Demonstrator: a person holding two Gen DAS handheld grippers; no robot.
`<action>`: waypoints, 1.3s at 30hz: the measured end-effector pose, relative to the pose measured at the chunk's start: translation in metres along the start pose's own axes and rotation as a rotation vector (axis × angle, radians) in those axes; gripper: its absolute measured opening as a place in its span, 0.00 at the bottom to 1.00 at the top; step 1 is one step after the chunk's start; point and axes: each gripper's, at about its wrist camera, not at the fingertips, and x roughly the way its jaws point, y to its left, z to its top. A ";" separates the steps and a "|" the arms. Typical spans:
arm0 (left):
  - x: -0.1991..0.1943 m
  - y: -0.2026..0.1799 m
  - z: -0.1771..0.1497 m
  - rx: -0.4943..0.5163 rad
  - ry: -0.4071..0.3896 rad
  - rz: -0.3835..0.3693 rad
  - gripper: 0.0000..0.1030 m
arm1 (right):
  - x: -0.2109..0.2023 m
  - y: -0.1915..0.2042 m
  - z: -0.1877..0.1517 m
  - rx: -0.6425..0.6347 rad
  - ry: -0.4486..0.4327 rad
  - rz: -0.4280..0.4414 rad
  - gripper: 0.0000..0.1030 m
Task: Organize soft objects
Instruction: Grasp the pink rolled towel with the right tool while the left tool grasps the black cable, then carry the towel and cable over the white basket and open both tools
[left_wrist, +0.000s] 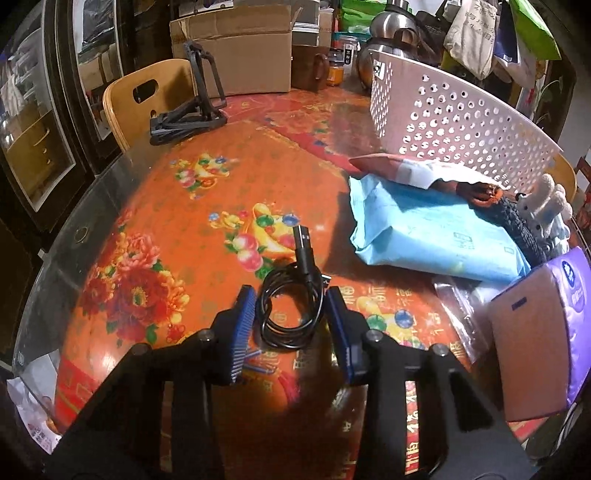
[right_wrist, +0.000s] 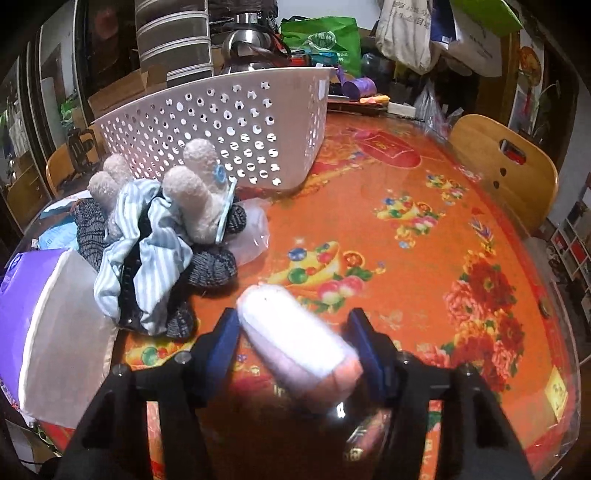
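Straddling a coiled black cable (left_wrist: 291, 306) on the floral surface (left_wrist: 166, 229), the left gripper (left_wrist: 291, 314) has its jaws apart, one pad either side of the coil; contact is unclear. The right gripper (right_wrist: 295, 332) frames a white padded roll (right_wrist: 295, 336), jaws apart. At ten o'clock from the roll lies a heap of striped cloth (right_wrist: 147, 258) and fuzzy socks (right_wrist: 195, 192), with the perforated basket (right_wrist: 221, 122) behind at eleven.
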 end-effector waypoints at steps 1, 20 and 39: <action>-0.001 0.001 0.000 -0.001 -0.005 0.000 0.35 | -0.001 -0.001 -0.001 0.007 -0.003 0.006 0.52; -0.042 0.011 0.002 -0.027 -0.097 0.023 0.35 | -0.036 -0.019 0.004 0.048 -0.131 0.107 0.29; -0.101 -0.022 0.063 0.028 -0.243 0.006 0.35 | -0.077 -0.023 0.066 -0.015 -0.274 0.128 0.29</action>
